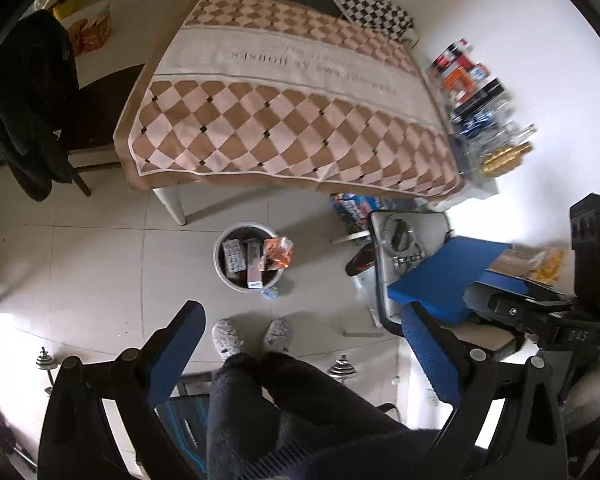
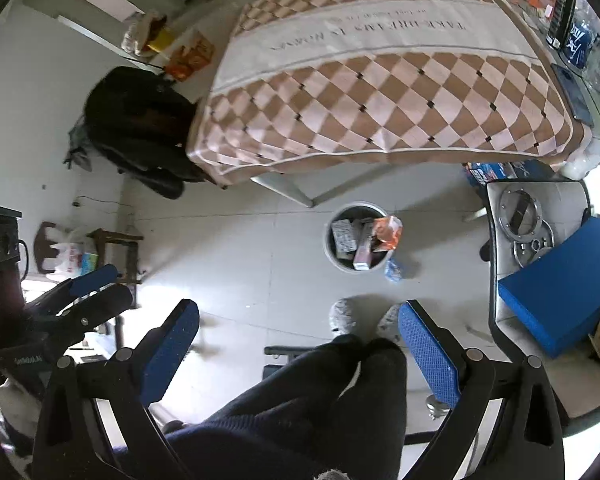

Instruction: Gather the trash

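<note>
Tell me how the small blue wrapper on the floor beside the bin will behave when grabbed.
The blue wrapper looks crumpled and thin, so probably floppy and very light. Its shiny film may slip between the fingers. Lying flat on smooth tile beside the bin, it might slide rather than lift.

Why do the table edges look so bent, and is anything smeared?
Left wrist view: fisheye bowing curves the checkered brown tablecloth; the boxes and bottles on the side shelf are motion-blurred. Right wrist view: same bowing, sharper, with window glare at lower left.

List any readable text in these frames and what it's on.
"TAKE DREAMS IN HORSES", last word uncertain, upside down: white band of the checkered tablecloth.
Smaller line beside it: too blurred.
Boxes in the trash bin: unreadable.
Packages on the shelf: blurred.
</note>
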